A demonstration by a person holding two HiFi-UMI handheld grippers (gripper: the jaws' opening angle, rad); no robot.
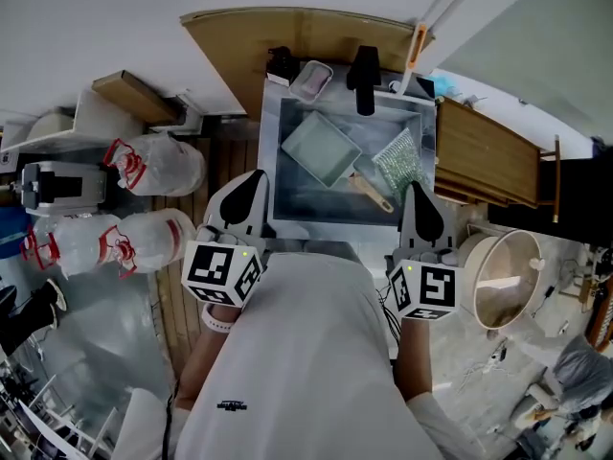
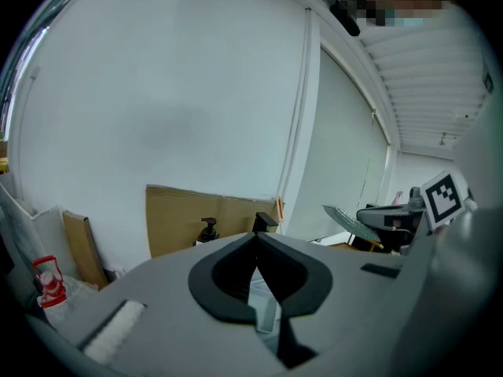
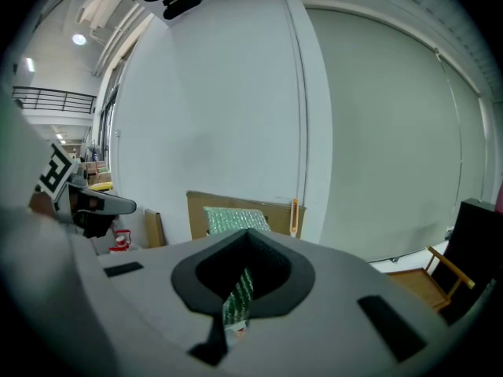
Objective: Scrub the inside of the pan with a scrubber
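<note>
- Only the head view shows you the pan [image 1: 321, 149]. It lies inside the sink [image 1: 272, 175], with its wooden handle angled toward your right side.
- The same view puts the green scrubber [image 1: 400, 159] over the sink's right part, just beside that handle and at the tip of your right gripper [image 1: 418, 192]. Whether scrubber and pan touch cannot be told.
- The right gripper view settles the grip. The jaws are pinched onto the scrubber, and the mesh stands up past the tips in front of the cardboard sheet [image 3: 279, 210].
- In the head view, your left gripper [image 1: 255, 178] sits at the sink's left edge.
- The left gripper view shows that gripper's jaws closed tip to tip, with nothing gripped. At its right edge you see the other gripper from the side, with the scrubber jutting out.
</note>
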